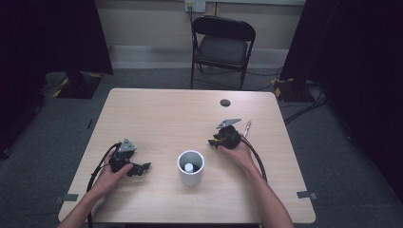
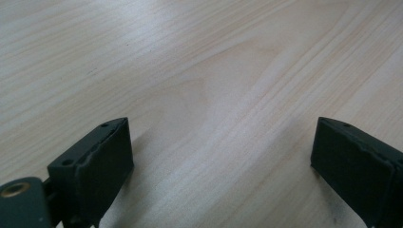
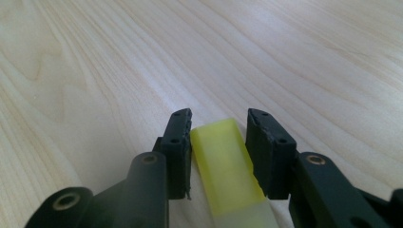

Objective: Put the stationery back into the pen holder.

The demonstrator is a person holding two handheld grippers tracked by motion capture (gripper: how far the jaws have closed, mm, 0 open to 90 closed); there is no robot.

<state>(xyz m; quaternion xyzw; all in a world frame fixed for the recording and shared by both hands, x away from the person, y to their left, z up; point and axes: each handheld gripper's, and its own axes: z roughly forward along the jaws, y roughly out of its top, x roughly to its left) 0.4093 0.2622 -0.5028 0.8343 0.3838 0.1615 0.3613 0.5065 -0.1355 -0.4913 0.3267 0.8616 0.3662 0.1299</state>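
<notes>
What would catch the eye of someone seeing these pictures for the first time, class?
The yellow block stands out most: bright against the pale wood, it sits clamped between the black jaws of the right tongs. Next comes the white cup near the middle of the table, with a small white thing inside it. At the left, the left tongs stand wide open over bare wood.

Both grippers were black, the left gripper (image 1: 140,167) and the right gripper (image 1: 212,142) each topped by a grey three-cornered plate and trailing a black cable. Brass-ringed screw holes marked the blocky jaws. The person's forearms were bare, without sleeves.
</notes>
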